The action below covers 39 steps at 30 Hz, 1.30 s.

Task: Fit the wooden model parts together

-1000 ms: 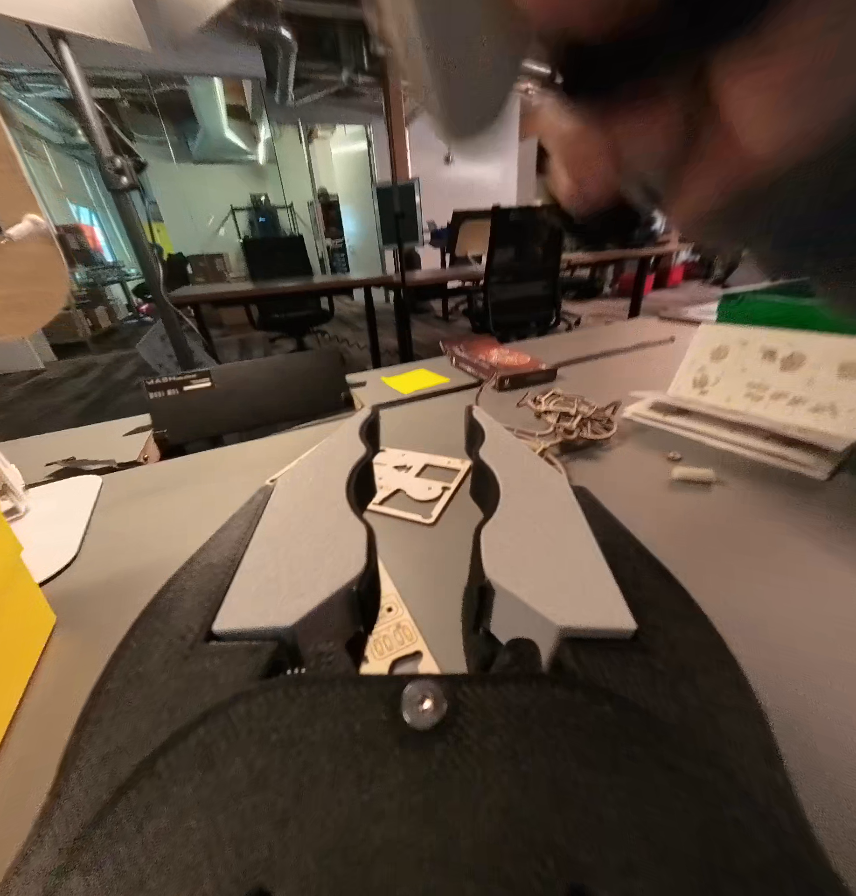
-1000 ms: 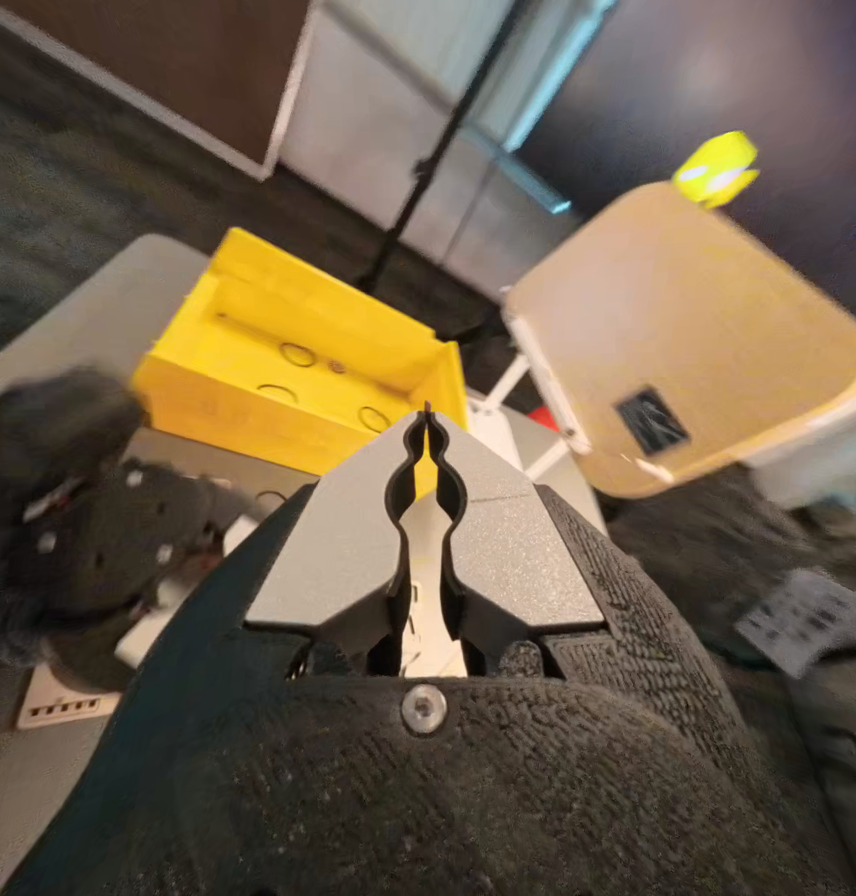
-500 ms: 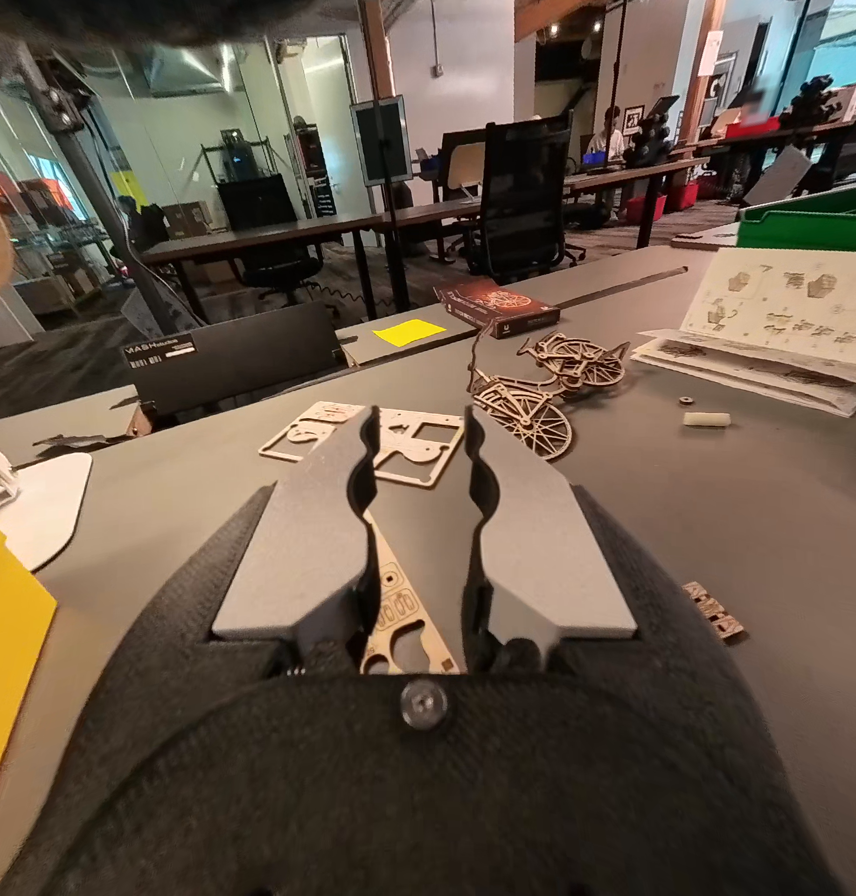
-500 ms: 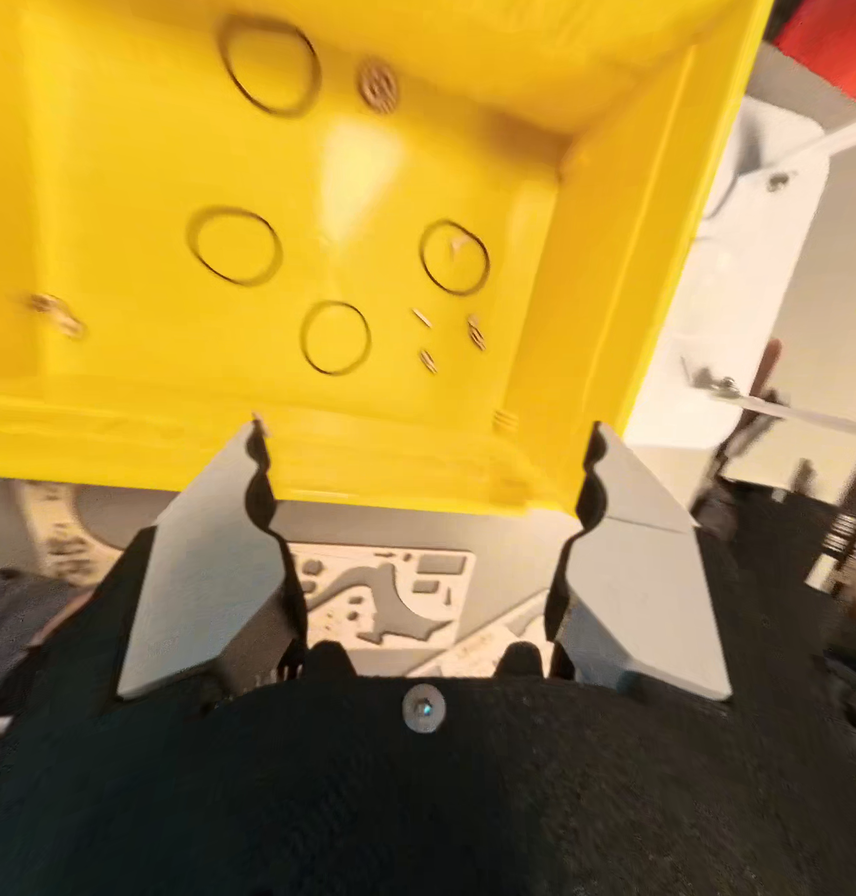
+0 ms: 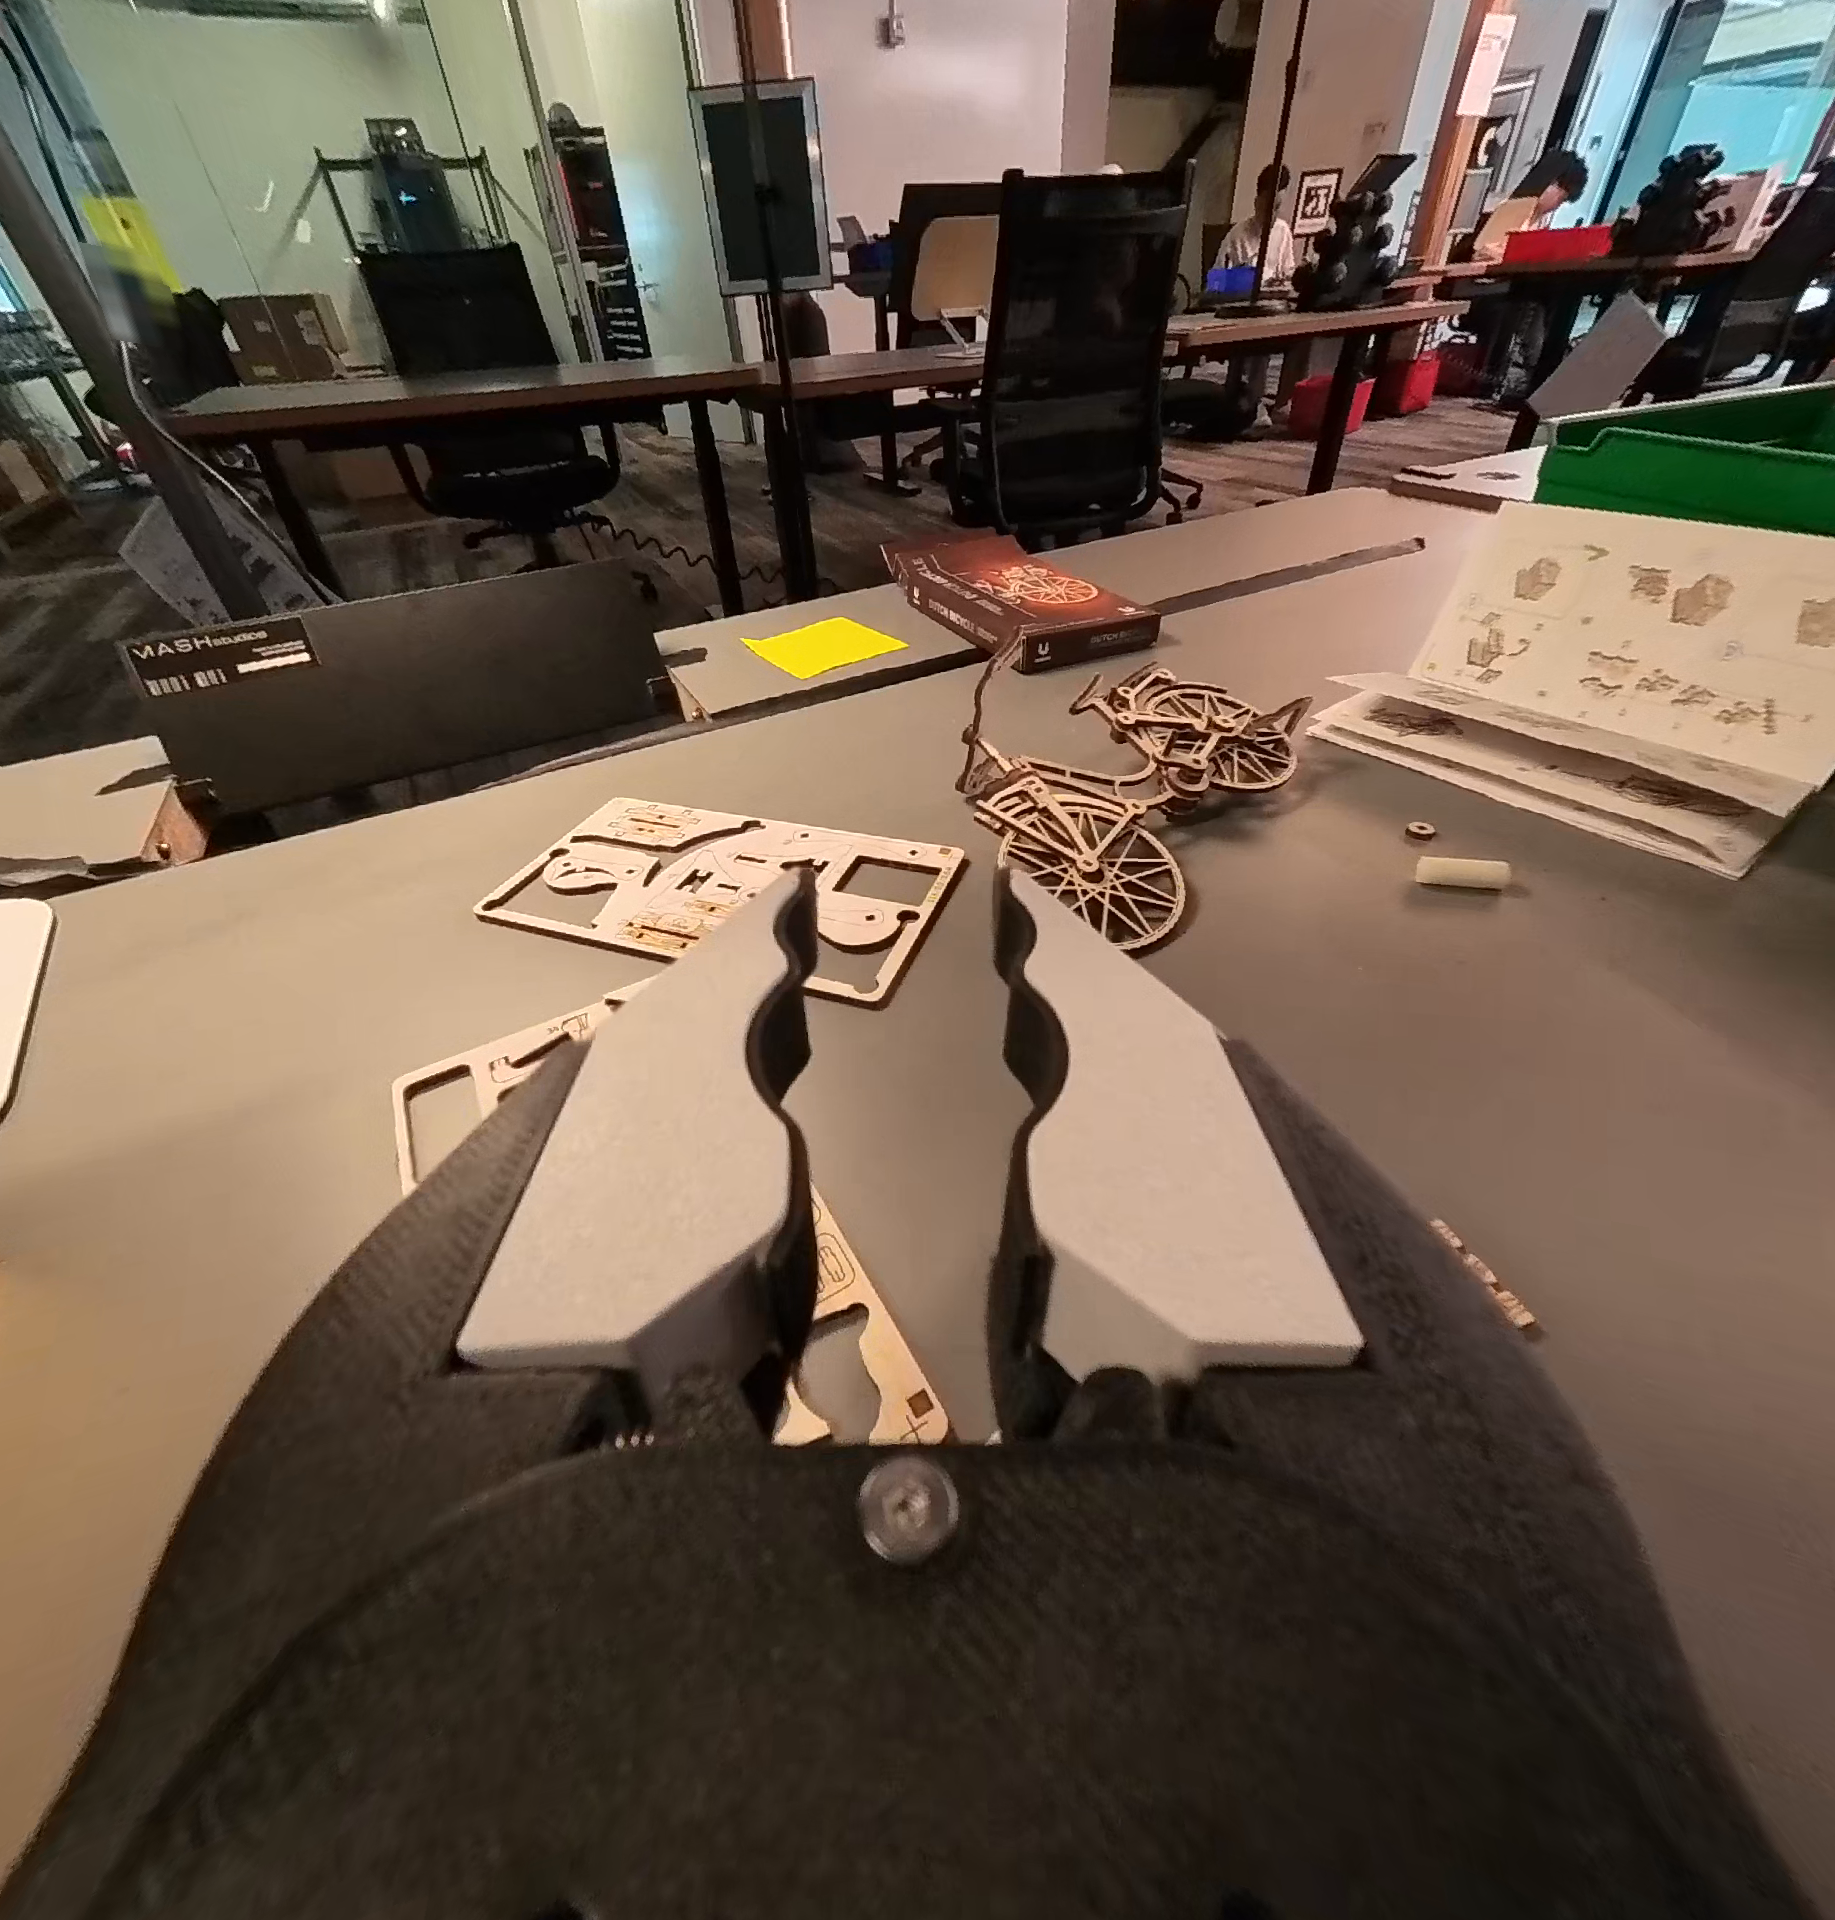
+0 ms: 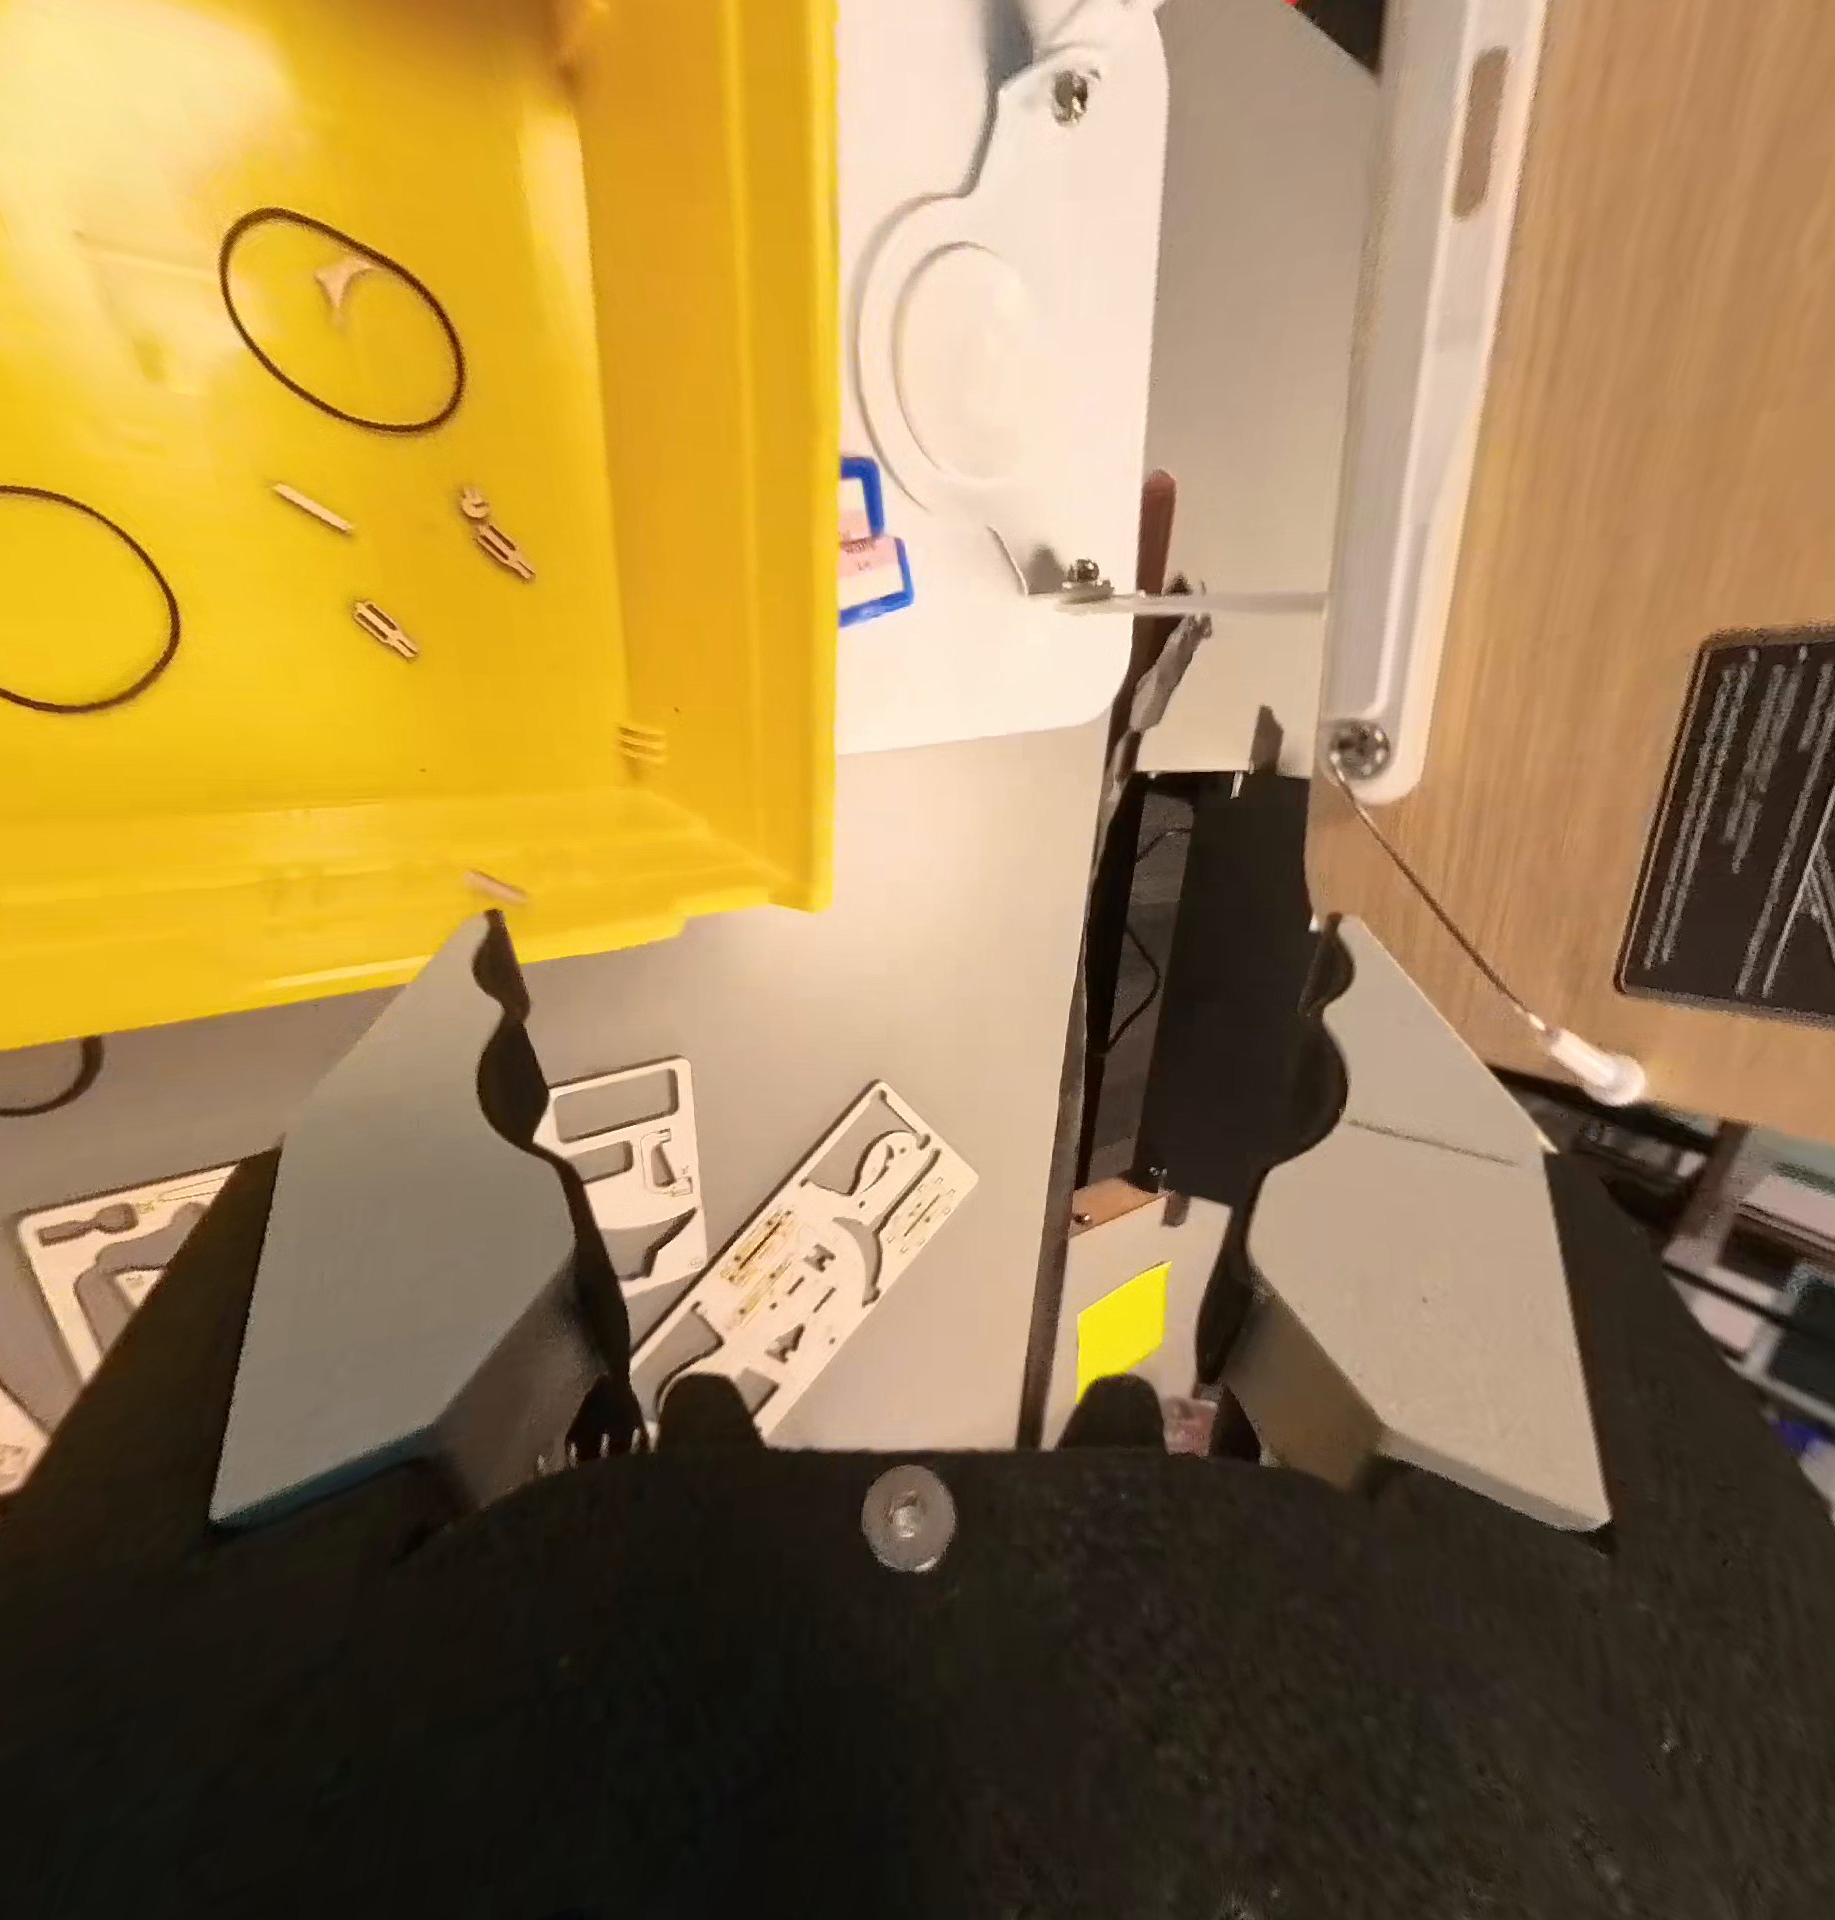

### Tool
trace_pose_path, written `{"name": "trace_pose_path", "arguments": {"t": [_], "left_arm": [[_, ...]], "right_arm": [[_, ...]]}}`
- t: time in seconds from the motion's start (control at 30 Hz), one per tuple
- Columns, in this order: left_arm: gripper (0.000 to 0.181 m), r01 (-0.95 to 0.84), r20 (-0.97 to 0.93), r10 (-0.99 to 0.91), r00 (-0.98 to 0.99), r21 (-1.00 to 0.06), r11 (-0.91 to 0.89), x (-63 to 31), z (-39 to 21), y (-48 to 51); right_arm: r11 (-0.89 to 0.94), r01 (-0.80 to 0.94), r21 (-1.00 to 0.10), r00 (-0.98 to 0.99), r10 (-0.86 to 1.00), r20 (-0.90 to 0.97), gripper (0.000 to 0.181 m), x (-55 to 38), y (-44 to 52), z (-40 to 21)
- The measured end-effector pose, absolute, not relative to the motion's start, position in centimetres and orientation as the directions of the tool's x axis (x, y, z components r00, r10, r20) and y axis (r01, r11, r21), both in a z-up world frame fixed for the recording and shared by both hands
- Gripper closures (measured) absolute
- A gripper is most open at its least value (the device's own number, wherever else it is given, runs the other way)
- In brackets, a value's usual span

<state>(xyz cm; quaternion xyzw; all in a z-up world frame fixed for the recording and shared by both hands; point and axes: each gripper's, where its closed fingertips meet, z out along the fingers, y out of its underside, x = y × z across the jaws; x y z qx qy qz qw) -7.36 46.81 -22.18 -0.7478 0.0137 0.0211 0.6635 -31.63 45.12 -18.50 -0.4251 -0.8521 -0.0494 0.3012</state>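
A half-built wooden bicycle model (image 5: pixel 1110 800) lies on the grey table (image 5: pixel 1515 1091), ahead and to the right of my left gripper (image 5: pixel 902 894). The left gripper is open and empty, low over a flat wooden parts sheet (image 5: pixel 726 894); a second sheet (image 5: pixel 477 1081) lies under its left finger. My right gripper (image 6: pixel 908 935) is wide open and empty, above parts sheets (image 6: pixel 819 1247) on the table. A yellow bin (image 6: pixel 393 447) with several small wooden parts (image 6: pixel 502 540) and black rubber rings (image 6: pixel 341 317) stands beyond its left finger.
An open instruction booklet (image 5: pixel 1619 686) and a green bin (image 5: pixel 1713 457) sit at the right. The dark model box (image 5: pixel 1017 613), a yellow sticky note (image 5: pixel 825 644), a small white cylinder (image 5: pixel 1461 871) and a white stand base (image 6: pixel 996 343) are also on the table.
My right gripper opened from shut to wide open and swung down over the yellow bin and the sheets. My left gripper rose and opened slightly; the bicycle model came into clear view.
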Motion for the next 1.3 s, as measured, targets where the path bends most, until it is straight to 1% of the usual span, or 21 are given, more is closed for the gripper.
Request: {"name": "trace_pose_path", "arguments": {"t": [0.03,0.1,0.13,0.23,0.3,0.37,0.4,0.47,0.5,0.57,0.63,0.73,0.83,0.97,1.1,1.13,1.2,1.3], "left_arm": [[0.149,-0.047,-0.048,0.005,0.999,-0.991,-0.122,-7.3,-22.2,46.8],[0.149,-0.045,-0.045,-0.002,0.999,-0.991,-0.127,-7.2,-22.3,46.9],[0.149,-0.046,-0.046,-0.004,0.999,-0.99,-0.13,-7.1,-22.4,46.9],[0.149,-0.057,-0.057,-0.006,0.998,-0.989,-0.139,-7.1,-22.5,47.0],[0.149,-0.054,-0.054,-0.004,0.999,-0.989,-0.139,-7.1,-22.6,46.9],[0.149,-0.042,-0.043,0.008,0.999,-0.991,-0.13,-7.5,-22.3,46.7],[0.149,-0.031,-0.034,0.02,0.999,-0.993,-0.117,-7.7,-22.0,46.6],[0.149,-0.005,-0.009,0.045,0.999,-0.997,-0.08,-8.3,-21.3,46.3],[0.149,0.012,0.008,0.054,0.999,-0.998,-0.06,-8.6,-20.9,46.1],[0.149,0.043,0.042,0.063,0.997,-0.999,-0.014,-8.9,-20.1,45.8],[0.149,0.067,0.067,0.064,0.996,-0.998,0.013,-9.1,-19.6,45.6],[0.151,0.066,0.069,0.062,0.996,-0.997,0.049,-9.2,-19.0,45.4],[0.152,0.043,0.045,0.073,0.996,-0.999,0.028,-9.2,-19.5,45.5],[0.152,0.028,0.028,0.059,0.998,-1.0,0.004,-8.8,-20.0,45.9],[0.152,0.01,0.009,0.046,0.999,-1.0,-0.015,-8.4,-20.4,46.3],[0.152,0.007,0.006,0.043,0.999,-1.0,-0.019,-8.3,-20.5,46.4],[0.152,0.002,0.001,0.039,0.999,-1.0,-0.022,-8.1,-20.6,46.4],[0.153,0.003,0.002,0.032,0.999,-1.0,-0.029,-8.0,-20.7,46.5]], "right_arm": [[0.618,0.766,-0.177,-0.443,0.707,0.551,0.037,-31.5,45.5,-18.3],[0.598,0.779,-0.186,-0.422,0.721,0.55,0.037,-31.2,46.3,-17.9],[0.581,0.786,-0.211,-0.409,0.744,0.528,0.038,-31.0,46.3,-17.8],[0.54,0.781,-0.313,-0.378,0.809,0.451,0.038,-30.3,45.7,-17.2],[0.538,0.726,-0.429,-0.371,0.831,0.414,0.042,-29.0,44.7,-15.5],[0.518,0.64,-0.568,-0.358,0.854,0.377,0.054,-26.3,43.9,-13.3],[0.5,0.605,-0.62,-0.348,0.866,0.359,0.065,-24.2,44.0,-12.6],[0.438,0.583,-0.684,-0.334,0.897,0.29,0.094,-18.8,44.9,-12.8],[0.396,0.603,-0.692,-0.328,0.914,0.238,0.109,-15.9,45.6,-13.9],[0.316,0.672,-0.67,-0.332,0.937,0.109,0.14,-10.1,46.7,-17.9],[0.269,0.721,-0.638,-0.333,0.943,0.021,0.153,-5.8,47.3,-22.3],[0.229,0.756,-0.613,-0.317,0.948,-0.037,0.149,-2.6,47.7,-27.0],[0.175,0.741,-0.648,-0.318,0.942,-0.109,0.149,-1.9,47.5,-28.6],[0.14,0.765,-0.629,-0.327,0.926,-0.191,0.147,-1.5,47.5,-30.1],[0.156,0.757,-0.635,-0.343,0.921,-0.183,0.154,-1.7,47.4,-30.7],[0.159,0.752,-0.64,-0.347,0.921,-0.178,0.158,-1.7,47.3,-30.7],[0.176,0.739,-0.651,-0.355,0.922,-0.154,0.171,-1.8,47.3,-30.8],[0.22,0.705,-0.675,-0.349,0.935,-0.059,0.171,-1.7,47.9,-30.1]]}}
